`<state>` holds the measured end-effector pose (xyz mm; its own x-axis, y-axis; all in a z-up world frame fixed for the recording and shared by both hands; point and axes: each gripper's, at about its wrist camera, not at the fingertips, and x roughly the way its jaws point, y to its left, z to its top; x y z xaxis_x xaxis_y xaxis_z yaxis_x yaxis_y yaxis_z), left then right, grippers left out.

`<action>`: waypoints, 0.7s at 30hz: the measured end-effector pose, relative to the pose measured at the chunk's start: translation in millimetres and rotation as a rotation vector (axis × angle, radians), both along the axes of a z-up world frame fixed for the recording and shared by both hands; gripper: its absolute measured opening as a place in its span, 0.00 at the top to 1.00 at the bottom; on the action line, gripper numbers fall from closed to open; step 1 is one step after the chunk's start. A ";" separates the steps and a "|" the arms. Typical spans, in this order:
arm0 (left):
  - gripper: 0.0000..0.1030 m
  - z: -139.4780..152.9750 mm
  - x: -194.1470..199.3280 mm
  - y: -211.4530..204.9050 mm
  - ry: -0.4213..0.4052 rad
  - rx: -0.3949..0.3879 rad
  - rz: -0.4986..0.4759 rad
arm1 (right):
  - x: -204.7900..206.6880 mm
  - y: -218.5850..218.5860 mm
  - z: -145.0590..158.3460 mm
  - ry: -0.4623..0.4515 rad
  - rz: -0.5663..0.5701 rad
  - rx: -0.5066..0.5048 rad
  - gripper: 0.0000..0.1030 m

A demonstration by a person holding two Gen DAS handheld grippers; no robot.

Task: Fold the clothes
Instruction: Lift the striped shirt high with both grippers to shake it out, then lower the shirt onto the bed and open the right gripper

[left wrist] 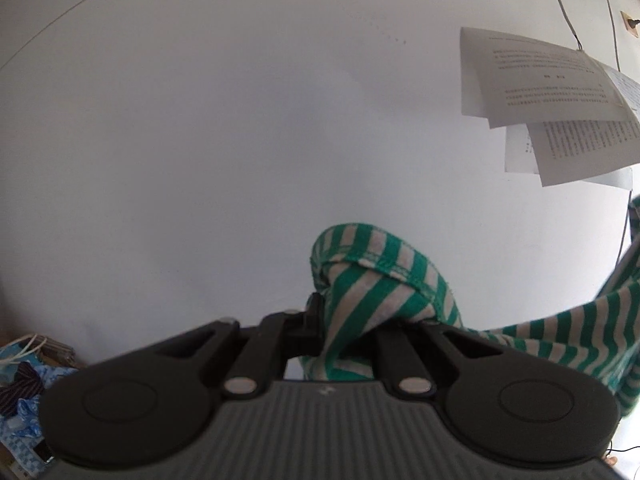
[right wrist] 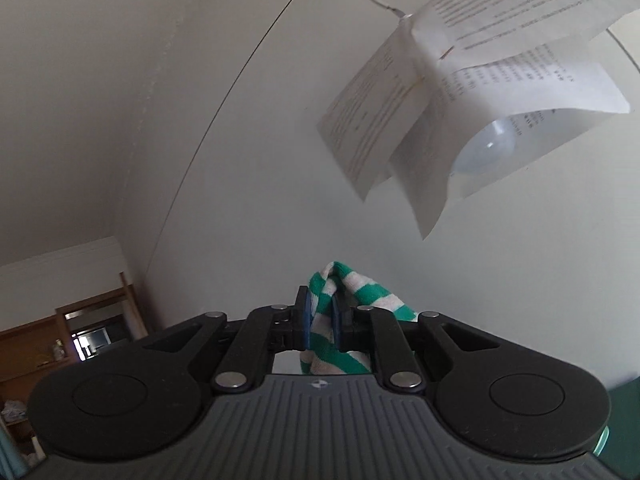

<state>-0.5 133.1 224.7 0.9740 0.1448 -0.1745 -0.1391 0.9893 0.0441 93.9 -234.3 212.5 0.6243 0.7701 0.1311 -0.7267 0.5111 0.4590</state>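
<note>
Plain white wall filling both views, no table surface visible. Left view only: blue-patterned clutter at lower left, printed papers hanging on cords upper right. Left gripper clamped on green-and-white striped garment, cloth trailing off right. Right view only: wooden shelf lower left, bulb, probably a lamp, under the papers. Right gripper pinching a bunched fold, held up in the air.
</note>
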 end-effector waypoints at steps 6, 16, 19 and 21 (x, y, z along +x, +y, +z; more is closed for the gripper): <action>0.95 -24.8 -28.8 21.7 0.085 0.037 0.012 | -19.1 36.0 -49.9 0.161 0.169 -0.228 0.87; 0.95 -117.8 -33.6 99.6 0.304 -0.045 0.146 | -18.0 1.9 -183.0 0.578 0.019 -0.275 0.59; 0.95 -107.7 -44.9 125.5 0.274 -0.026 0.191 | -9.5 4.2 -219.5 0.677 -0.147 -0.440 0.63; 0.95 -95.5 -53.4 135.0 0.229 -0.022 0.192 | 10.2 20.4 -260.8 0.825 -0.183 -0.571 0.68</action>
<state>-53.8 268.1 129.2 0.8639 0.3163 -0.3920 -0.3127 0.9469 0.0750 104.2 -213.8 -48.3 0.4686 0.4663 -0.7503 -0.1830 0.8822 0.4339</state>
